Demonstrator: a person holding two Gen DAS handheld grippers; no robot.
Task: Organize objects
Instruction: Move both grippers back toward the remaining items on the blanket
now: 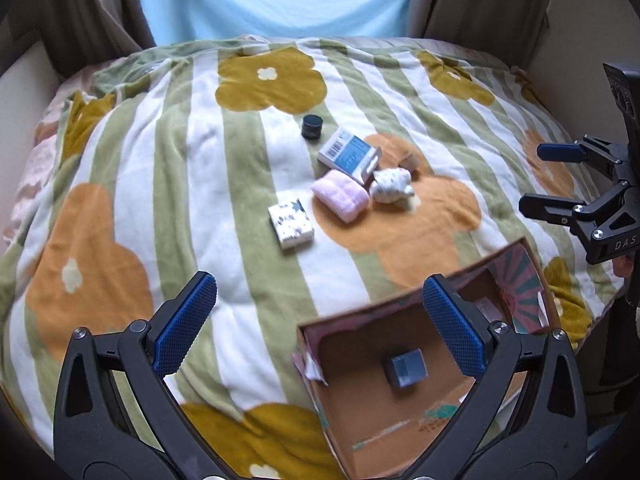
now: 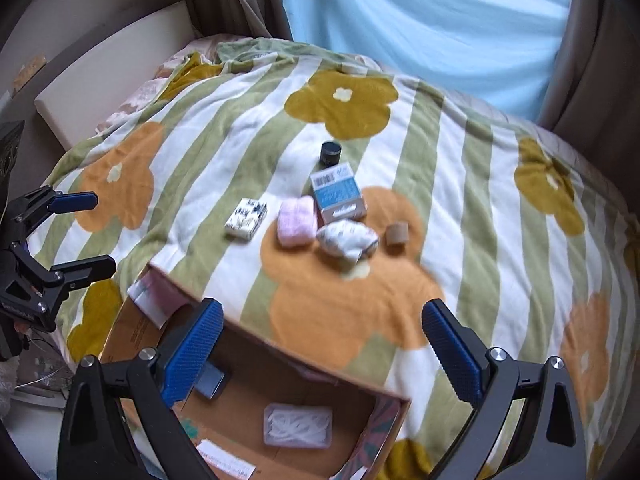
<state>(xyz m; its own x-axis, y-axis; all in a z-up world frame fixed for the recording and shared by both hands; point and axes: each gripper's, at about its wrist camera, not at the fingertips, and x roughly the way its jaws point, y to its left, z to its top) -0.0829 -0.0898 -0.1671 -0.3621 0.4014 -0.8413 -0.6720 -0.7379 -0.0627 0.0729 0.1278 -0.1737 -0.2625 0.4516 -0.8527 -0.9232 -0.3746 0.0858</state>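
Lying in the middle of both frames is a little bunch of things on a striped flower blanket (image 1: 192,168). There is a small black jar (image 1: 312,125), a blue and white box (image 1: 349,154), a pink soft bundle (image 1: 340,195), a white spotted cloth ball (image 1: 390,185), a small brown roll (image 2: 397,234) and a white pack with dark marks (image 1: 290,225). The pink bundle touches the blue and white box.

An open cardboard box (image 1: 400,420) sits at the bottom right of the left wrist frame. Inside it is a small gray-blue box (image 1: 406,368). The right wrist frame also shows a clear packet with white stuff (image 2: 297,425) inside.

The left gripper (image 1: 320,320) is wide open and holds nothing. The right gripper (image 2: 322,344) is wide open too, hanging over the cardboard box's far edge.
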